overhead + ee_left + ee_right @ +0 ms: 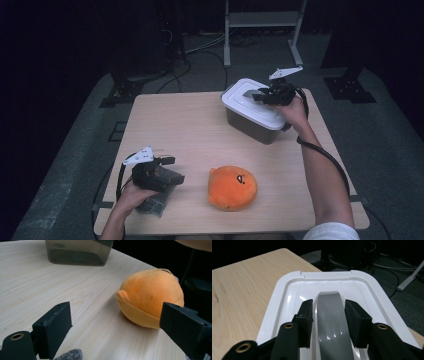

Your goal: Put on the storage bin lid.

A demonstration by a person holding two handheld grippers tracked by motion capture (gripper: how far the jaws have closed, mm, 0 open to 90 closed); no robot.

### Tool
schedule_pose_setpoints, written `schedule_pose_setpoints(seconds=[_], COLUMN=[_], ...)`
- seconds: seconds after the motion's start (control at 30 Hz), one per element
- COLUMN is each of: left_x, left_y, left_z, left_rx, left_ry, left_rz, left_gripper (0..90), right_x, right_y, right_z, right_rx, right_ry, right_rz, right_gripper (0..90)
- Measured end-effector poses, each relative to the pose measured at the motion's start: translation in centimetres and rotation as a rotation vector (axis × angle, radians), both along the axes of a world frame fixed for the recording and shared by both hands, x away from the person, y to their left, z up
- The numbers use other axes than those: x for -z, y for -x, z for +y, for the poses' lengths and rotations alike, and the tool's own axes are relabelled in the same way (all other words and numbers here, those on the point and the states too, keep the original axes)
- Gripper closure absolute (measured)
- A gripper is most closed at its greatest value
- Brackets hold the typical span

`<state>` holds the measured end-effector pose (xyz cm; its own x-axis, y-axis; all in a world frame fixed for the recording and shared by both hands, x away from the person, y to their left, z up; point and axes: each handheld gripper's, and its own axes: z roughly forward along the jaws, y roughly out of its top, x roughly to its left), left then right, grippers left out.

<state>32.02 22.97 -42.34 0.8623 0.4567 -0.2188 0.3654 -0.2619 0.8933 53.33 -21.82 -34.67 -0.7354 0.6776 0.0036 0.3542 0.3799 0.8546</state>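
Nearest, at the front edge of the bench (200,125), the left gripper (167,161) rests in the person's left hand, its jaws spread wide with nothing between them; a dark grey bundle (155,204) lies under that hand, too dim to identify; just to the right of this gripper, near but apart from it, an orange plush toy (232,187) sits on the wood, and in the left gripper view it shows beyond the jaws, close by the right-hand one; farther back, well apart from the toy and toward the far right corner of the bench, stands a dark storage box (250,125) with a white lid (239,95) seated on it; the right gripper (256,96) reaches over that lid, and in the right gripper view its jaws stand either side of the grey handle (330,322) in the lid's middle, close beside it with thin gaps showing, so not yet clenched on it.
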Motion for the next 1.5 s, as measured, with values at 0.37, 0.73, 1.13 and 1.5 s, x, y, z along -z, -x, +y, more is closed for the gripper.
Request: schedule_pose_setpoints(seconds=[0.37, 0.73, 1.13, 1.5], left_x=[-0.1, -0.1, -0.1, -0.1], left_y=[0.0, 0.1, 0.1, 0.0], left_z=[0.2, 0.2, 0.4, 0.9], left_rx=[-0.002, -0.005, -0.017, -0.036], left_ry=[0.011, 0.011, 0.017, 0.032], left_rz=[-0.001, -0.002, -0.004, -0.004], left_gripper=[10.2, 10.2, 10.2, 10.1], right_x=[0.0, -0.3, -0.4, -0.2], right_y=[0.1, 1.1, 3.0, 4.6], right_z=[-0.1, 0.8, 3.3, 6.2], right_rx=[-0.019, -0.107, -0.237, -0.345], right_ry=[-0.019, -0.014, -0.022, -0.013], right_rz=[-0.001, 0.019, 0.031, 0.036], right_gripper=[65.3, 65.5, 65.5, 65.5])
